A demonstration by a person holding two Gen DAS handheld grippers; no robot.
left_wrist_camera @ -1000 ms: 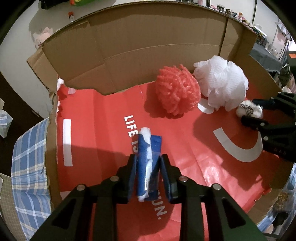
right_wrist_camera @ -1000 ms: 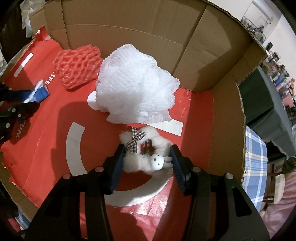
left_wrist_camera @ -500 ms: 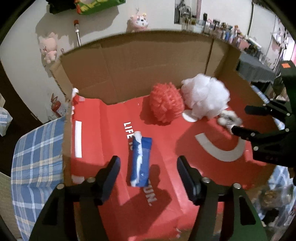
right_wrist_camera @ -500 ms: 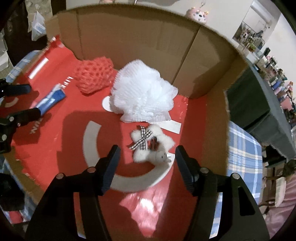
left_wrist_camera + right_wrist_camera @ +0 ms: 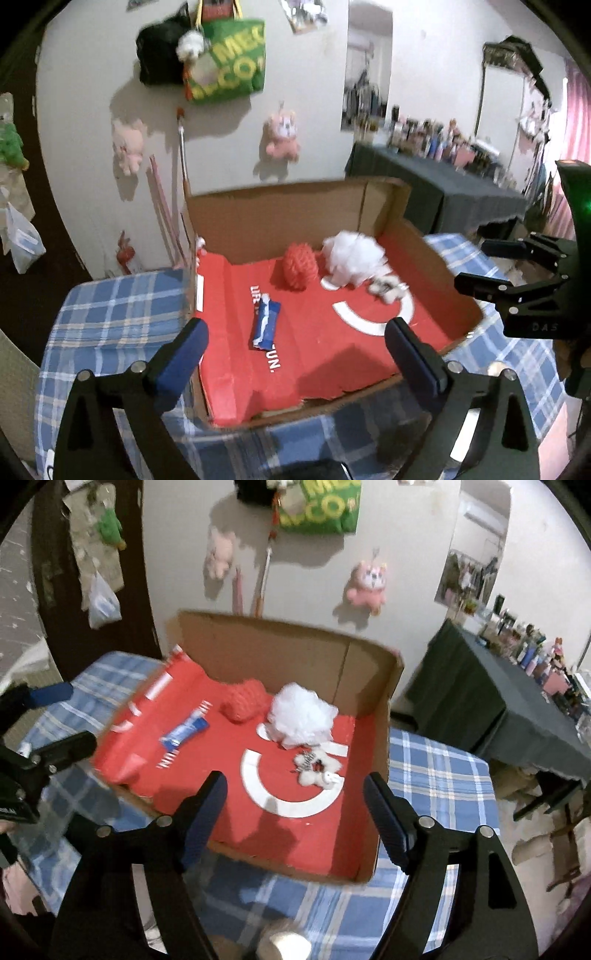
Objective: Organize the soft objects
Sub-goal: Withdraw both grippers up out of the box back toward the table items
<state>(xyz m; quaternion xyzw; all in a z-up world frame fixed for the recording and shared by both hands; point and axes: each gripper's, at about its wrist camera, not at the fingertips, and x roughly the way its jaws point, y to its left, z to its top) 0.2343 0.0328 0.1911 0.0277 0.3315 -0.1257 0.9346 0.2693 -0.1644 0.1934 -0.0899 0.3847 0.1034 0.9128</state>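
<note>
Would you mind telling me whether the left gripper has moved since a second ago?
Yes. The left gripper has backed up and away from the blue pack, which lies on the box's red floor; its jaws have just been opening, now empty.

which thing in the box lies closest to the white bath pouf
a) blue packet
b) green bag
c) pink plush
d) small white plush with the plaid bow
d: the small white plush lies right at the near edge of the white bath pouf, while the blue packet lies apart on the box's red liner.

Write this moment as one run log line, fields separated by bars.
left tool: open, empty | right tool: open, empty | blue packet, plush toy: lying in box
</note>
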